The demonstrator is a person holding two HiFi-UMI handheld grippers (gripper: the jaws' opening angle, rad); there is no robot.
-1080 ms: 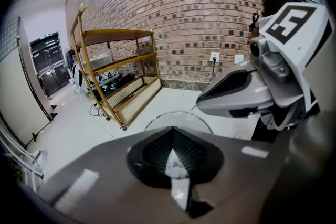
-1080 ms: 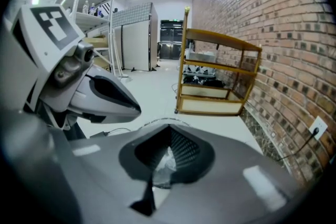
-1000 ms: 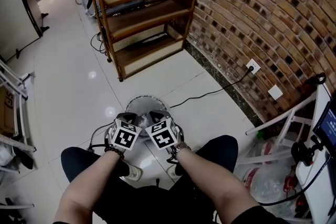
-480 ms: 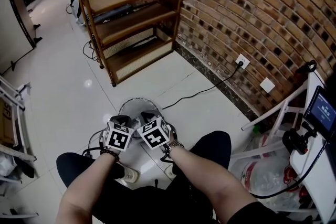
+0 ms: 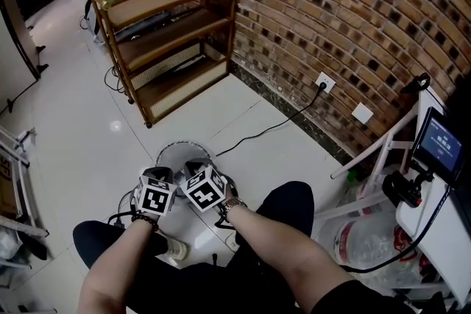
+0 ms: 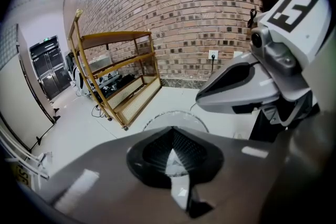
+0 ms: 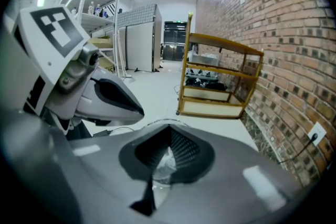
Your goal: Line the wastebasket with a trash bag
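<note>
**A:** What have the fingers got?

**B:** The left gripper [image 6: 172,135] has its fingers pressed together on a fold of the clear bag [image 6: 174,164]. The right gripper [image 7: 169,135] is the same, its fingers clamped on a crumpled bit of film [image 7: 160,165]. The two pinches sit side by side, with the grippers nearly touching [image 5: 157,174] [image 5: 195,170].

**A:** And the basket?

**B:** It is just ahead of the fingertips and below them, standing on the floor [image 5: 88,129]. Its round rim [image 5: 180,153] shows past both pairs of fingers. Beyond it stand a wooden shelf [image 5: 169,33] and a brick wall [image 5: 331,4].

**A:** Has anything changed in the last second?

**B:** Hardly. Both grips stayed shut and the hands kept together over the basket. Only the head view slid, which moved the shelf and wall across the picture.

**A:** What does that mean for the lining?

**B:** I'd judge it to be a pause. The film is held at two points close together, so the bag's mouth is not yet spread. The fingers would next have to part sideways and carry the edge out over the rim. I cannot tell whether any film already hangs inside the basket.
</note>
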